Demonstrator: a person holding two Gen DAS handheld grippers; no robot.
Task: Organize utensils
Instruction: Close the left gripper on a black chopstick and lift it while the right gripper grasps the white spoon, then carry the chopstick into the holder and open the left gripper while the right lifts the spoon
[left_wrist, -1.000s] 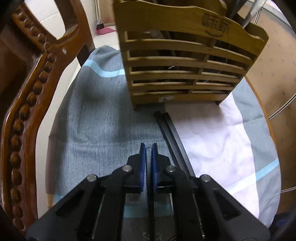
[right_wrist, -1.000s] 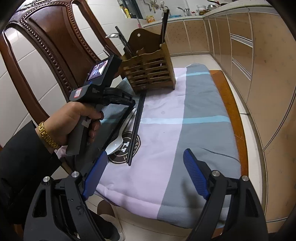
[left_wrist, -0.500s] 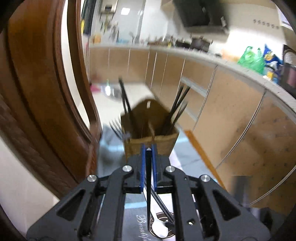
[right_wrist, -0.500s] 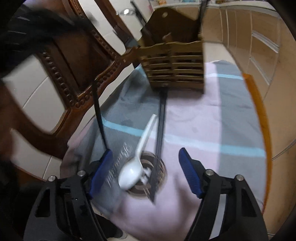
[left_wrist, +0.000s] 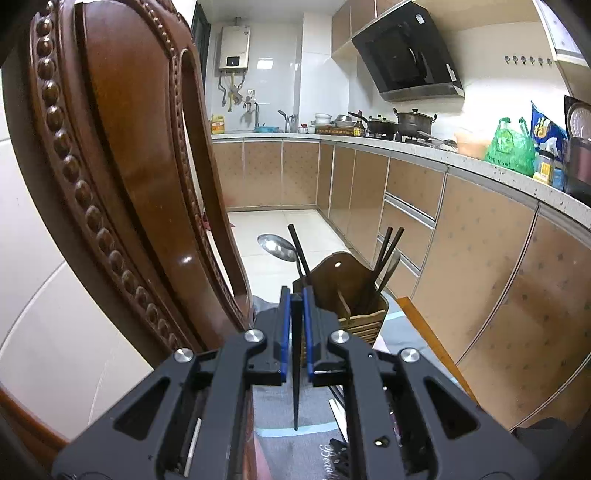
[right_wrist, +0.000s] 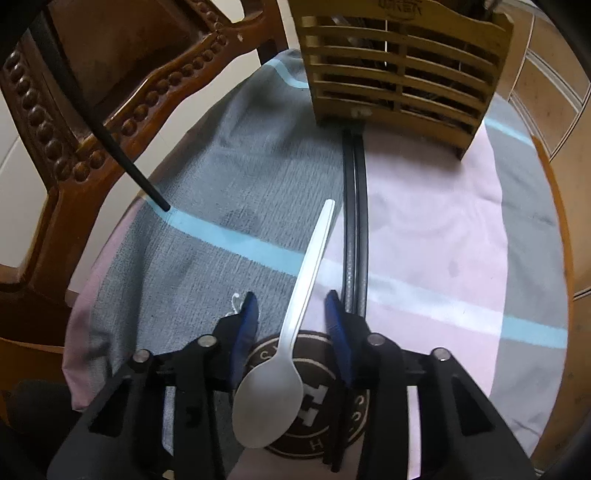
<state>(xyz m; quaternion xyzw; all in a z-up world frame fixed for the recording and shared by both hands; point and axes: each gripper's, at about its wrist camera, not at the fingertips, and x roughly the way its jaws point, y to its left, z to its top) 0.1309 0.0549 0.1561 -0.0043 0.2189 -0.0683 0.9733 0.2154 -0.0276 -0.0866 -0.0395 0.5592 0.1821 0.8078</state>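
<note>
I held one thin black chopstick clamped in left gripper | right gripper, jaws just closing, unclamped, straddled light, slippery white plastic spoon handle near slatted wooden utensil holder | I'd pinch mid-handle.

white spoon: 1 | black chopsticks lying on cloth: 2 | held chopstick: 1 | wooden holder: 1

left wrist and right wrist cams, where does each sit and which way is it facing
Left wrist: on the left gripper, facing across the kitchen over the wooden utensil holder; jaws shut on a black chopstick.
Right wrist: on the right gripper, angled down at the cloth; its jaws, just closing, straddle the white spoon.
Shared: holder, held chopstick, chair.
</note>
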